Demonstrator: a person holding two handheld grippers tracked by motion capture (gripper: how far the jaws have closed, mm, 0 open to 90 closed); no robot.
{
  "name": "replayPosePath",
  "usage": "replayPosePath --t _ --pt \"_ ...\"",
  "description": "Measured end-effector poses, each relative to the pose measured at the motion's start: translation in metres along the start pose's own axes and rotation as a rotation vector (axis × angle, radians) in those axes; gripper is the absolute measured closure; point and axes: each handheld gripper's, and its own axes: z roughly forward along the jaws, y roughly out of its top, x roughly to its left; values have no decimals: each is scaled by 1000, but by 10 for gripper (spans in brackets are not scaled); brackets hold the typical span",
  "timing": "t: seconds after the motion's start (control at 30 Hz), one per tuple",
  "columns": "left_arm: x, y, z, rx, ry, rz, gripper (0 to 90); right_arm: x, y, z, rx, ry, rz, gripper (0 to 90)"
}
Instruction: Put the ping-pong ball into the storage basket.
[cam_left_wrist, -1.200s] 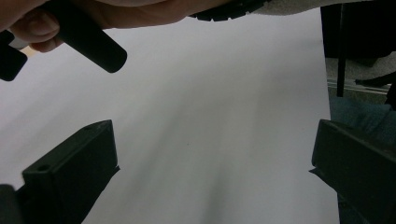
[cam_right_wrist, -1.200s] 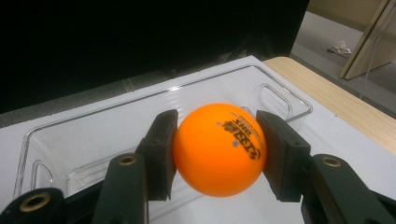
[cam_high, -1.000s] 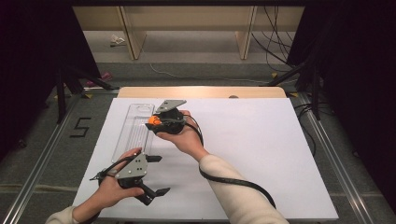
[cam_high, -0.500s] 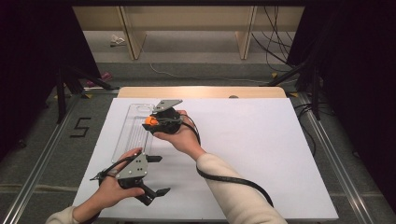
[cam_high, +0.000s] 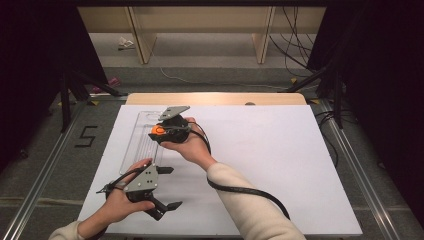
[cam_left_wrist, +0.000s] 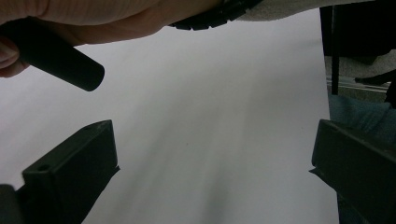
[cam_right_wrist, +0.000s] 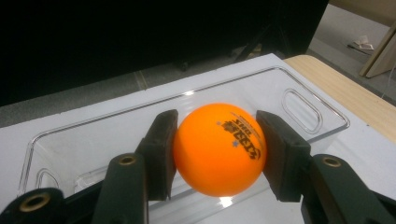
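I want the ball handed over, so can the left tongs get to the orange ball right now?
Probably not cleanly: the orange ball is clamped in the right tongs above the clear tray, their pads covering both sides. The left tongs stand open nearby.

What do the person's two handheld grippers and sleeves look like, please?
Both are black two-jaw tools: the left gripper and right gripper each carry a grey three-cornered plate on top. A black ribbed cable trails from the right one. Its fingers are flat, dark rectangular pads. The sleeves are cream-coloured.
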Motion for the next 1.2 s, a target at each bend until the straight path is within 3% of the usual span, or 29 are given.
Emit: replayPosePath --t 1.2 --pt "0 0 0 1 0 1 0 5 6 20 32 34 -3 516"
